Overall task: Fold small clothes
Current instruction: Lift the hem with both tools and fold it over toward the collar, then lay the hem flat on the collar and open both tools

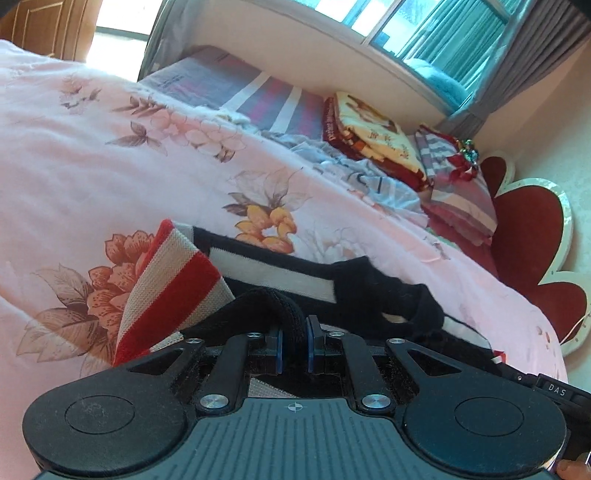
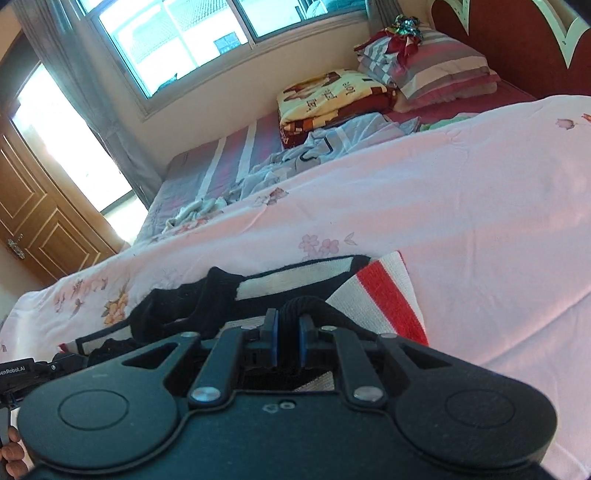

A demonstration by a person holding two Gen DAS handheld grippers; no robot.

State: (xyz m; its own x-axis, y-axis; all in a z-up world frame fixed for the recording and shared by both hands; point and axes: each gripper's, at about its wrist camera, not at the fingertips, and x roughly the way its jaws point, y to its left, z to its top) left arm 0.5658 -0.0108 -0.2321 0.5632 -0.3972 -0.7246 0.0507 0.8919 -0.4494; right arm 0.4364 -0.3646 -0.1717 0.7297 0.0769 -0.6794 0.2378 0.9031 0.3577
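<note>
A small black knit garment [image 1: 369, 284] with white bands and red-and-white striped cuffs [image 1: 173, 280] lies across the pink floral quilt [image 1: 110, 155]. My left gripper [image 1: 294, 341] is shut on a black fold of it, the blue pads pinching the cloth. In the right wrist view the same garment [image 2: 207, 295] stretches leftward, its striped cuff [image 2: 380, 295] to the right. My right gripper [image 2: 288, 339] is likewise shut on a black ridge of the fabric. Each gripper's body shows at the edge of the other's view.
A crumpled pale garment [image 1: 369, 177] lies further up the bed beside a folded yellow-and-maroon blanket [image 1: 373, 136] and striped pillows [image 1: 458, 192]. A red headboard [image 1: 528, 236] stands on the right. In the right wrist view a window [image 2: 192, 33] and a wooden door [image 2: 40, 206] lie beyond the bed.
</note>
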